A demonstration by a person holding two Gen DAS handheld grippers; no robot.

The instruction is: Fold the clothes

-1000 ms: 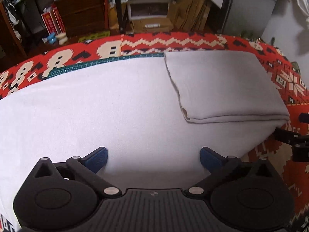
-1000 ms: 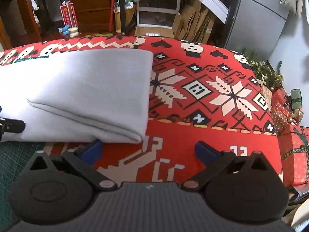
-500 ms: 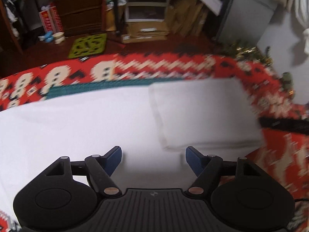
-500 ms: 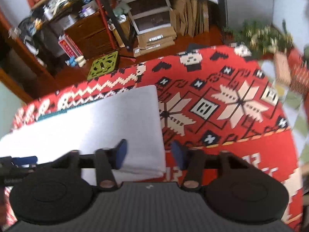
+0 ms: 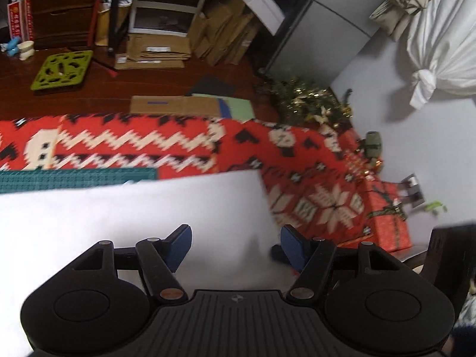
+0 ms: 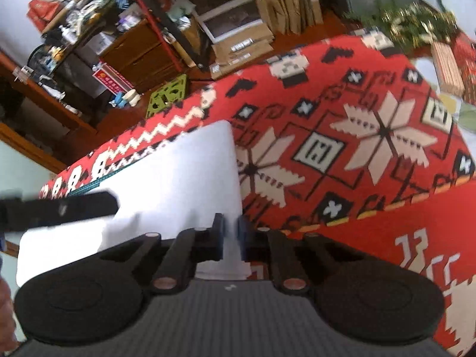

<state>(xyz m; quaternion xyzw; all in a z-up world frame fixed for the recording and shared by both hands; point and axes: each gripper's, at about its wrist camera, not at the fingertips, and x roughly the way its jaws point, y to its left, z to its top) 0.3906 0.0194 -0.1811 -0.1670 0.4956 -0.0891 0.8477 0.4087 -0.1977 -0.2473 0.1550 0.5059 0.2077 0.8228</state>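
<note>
One white cloth [image 5: 125, 223] spread on one red patterned blanket [image 6: 342, 148], one green mat [image 5: 74, 178] peeking past its far edge. Two grippers: left gripper [image 5: 235, 247] closing, jaws apart above cloth; right gripper [image 6: 229, 235] closing narrow, pinching cloth's corner.

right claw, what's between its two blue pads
A bunched edge of the folded white cloth sits between the right claw pads as its jaws are closing, seen in the right wrist view.
</note>
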